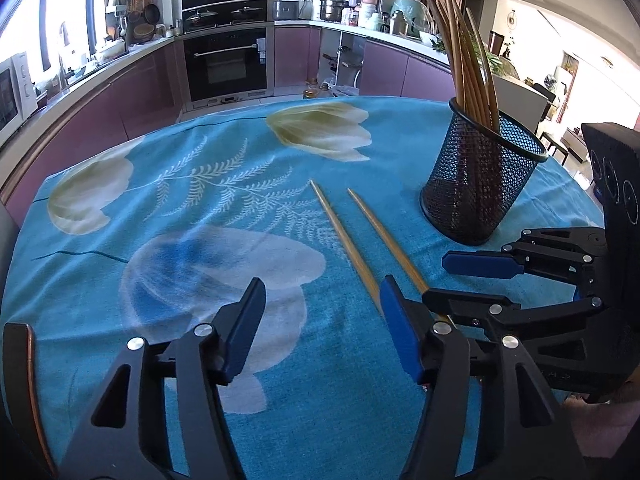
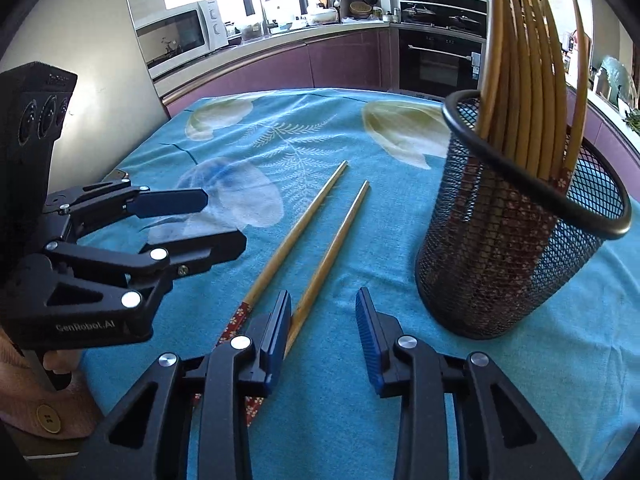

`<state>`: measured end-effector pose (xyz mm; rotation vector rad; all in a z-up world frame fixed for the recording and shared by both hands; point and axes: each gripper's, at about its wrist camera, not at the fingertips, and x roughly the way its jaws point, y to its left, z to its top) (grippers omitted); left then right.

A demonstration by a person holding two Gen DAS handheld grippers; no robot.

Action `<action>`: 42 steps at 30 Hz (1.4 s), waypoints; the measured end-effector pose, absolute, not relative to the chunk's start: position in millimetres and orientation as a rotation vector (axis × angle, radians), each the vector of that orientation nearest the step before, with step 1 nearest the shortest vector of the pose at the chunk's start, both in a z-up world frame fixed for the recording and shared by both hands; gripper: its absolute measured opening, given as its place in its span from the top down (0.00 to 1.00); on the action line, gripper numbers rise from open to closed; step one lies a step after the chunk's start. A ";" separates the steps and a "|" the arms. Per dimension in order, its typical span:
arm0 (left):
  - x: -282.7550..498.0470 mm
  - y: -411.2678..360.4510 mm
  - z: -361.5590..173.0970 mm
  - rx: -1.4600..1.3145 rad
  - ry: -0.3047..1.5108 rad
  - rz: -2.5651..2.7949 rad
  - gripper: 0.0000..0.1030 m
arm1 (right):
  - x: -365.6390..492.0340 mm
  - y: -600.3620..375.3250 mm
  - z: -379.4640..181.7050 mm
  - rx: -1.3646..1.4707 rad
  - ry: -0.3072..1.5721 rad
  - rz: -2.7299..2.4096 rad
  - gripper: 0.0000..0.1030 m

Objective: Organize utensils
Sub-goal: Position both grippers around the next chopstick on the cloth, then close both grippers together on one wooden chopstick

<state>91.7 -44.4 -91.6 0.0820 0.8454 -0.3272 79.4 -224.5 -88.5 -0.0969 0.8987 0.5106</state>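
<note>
Two loose bamboo chopsticks lie side by side on the blue flowered tablecloth (image 1: 200,280), the left chopstick (image 1: 344,240) (image 2: 296,236) and the right chopstick (image 1: 384,236) (image 2: 336,248). Their red patterned ends run under my fingers. A black mesh cup (image 1: 480,188) (image 2: 516,248) holding several chopsticks stands to their right. My left gripper (image 1: 322,320) (image 2: 224,222) hangs open over the cloth, left of the pair, its right finger over the left chopstick's thick end. My right gripper (image 2: 324,320) (image 1: 435,277) is open too, just right of the pair, with bare cloth between its jaws.
The table's far edge (image 1: 304,98) borders a kitchen with purple cabinets, an oven (image 1: 226,64) and a microwave (image 2: 180,34). A hand in a pink sleeve (image 2: 48,412) holds the left gripper at the near left edge.
</note>
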 end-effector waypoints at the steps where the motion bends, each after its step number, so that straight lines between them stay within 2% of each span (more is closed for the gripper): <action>1: 93.1 -47.4 -92.7 0.088 0.849 -0.332 0.45 | 80.4 -226.0 -88.8 -0.091 0.901 0.510 0.71; 9: 101.1 -65.2 -100.9 0.124 0.880 -0.382 0.55 | 85.7 -231.9 -91.5 -0.076 0.909 0.510 0.74; 13: 104.2 -70.8 -109.1 0.135 0.908 -0.394 0.68 | 87.4 -235.0 -90.8 -0.064 0.910 0.514 0.76; 15: 104.1 -70.2 -110.6 0.127 0.911 -0.401 0.70 | 87.9 -234.6 -90.9 -0.066 0.909 0.514 0.76; 20: 101.4 -70.3 -111.4 0.120 0.920 -0.401 0.84 | 90.2 -233.4 -90.3 -0.066 0.906 0.511 0.76; 30: 103.8 -68.6 -110.1 0.139 0.920 -0.386 0.79 | 96.4 -226.5 -91.0 -0.069 0.895 0.505 0.76; 33: 110.1 -66.8 -111.1 0.127 0.928 -0.389 0.78 | 98.4 -227.0 -90.8 -0.061 0.896 0.498 0.82; 37: 115.9 -65.2 -110.5 0.105 0.934 -0.387 0.87 | 99.1 -230.0 -91.5 -0.032 0.900 0.501 0.90; 42: 116.6 -61.8 -110.9 0.065 0.938 -0.372 0.92 | 99.6 -235.7 -92.7 0.022 0.902 0.497 0.93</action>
